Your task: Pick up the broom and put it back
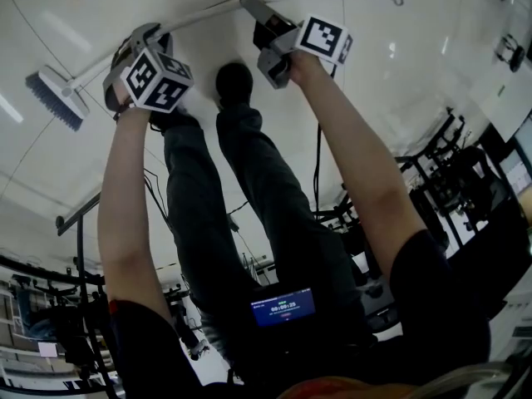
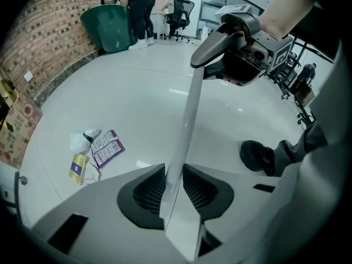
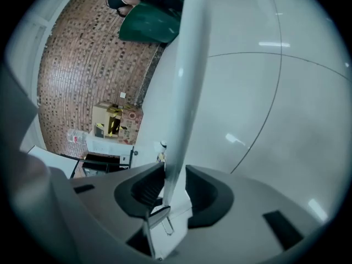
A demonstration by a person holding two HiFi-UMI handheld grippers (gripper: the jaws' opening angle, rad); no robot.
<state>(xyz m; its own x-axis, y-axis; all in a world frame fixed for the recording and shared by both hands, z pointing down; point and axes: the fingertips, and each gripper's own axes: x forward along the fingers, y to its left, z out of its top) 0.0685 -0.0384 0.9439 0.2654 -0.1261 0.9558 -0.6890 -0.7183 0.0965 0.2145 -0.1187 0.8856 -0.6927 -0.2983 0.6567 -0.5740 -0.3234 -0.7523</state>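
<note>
In the upper part of the head view, the broom (image 1: 208, 15) lay slanting across the white floor (image 1: 432, 81), with its blue-bristled brush head (image 1: 54, 98) at the upper left and its white handle running to the upper right. You had your left gripper (image 1: 133, 44) on the handle near the brush end. Its own view showed both ribbed pads pressed against the handle, so that pair of tongs was clamped on it, about half open. Your right gripper (image 1: 256, 11) sat further along the handle. In its own view the handle ran up between the jaws and leaned on the left pad, but a gap showed at the right pad, so those tongs stood wide and gripped nothing. The marker cubes (image 1: 156, 79) carried only black-and-white square patterns. At the lower middle of the head view a small blue screen (image 1: 283, 307) showed white digits like a timer, too small to read with certainty. At the left of the left gripper view some litter lay on the floor: a crumpled white scrap (image 2: 83, 140), a purple-edged packet (image 2: 107, 148) and a yellow packet (image 2: 78, 167), all with unreadable print. At the top left a person (image 2: 140, 7) bent beside a green bin (image 2: 107, 29) against the brick wall (image 2: 38, 43).
</note>
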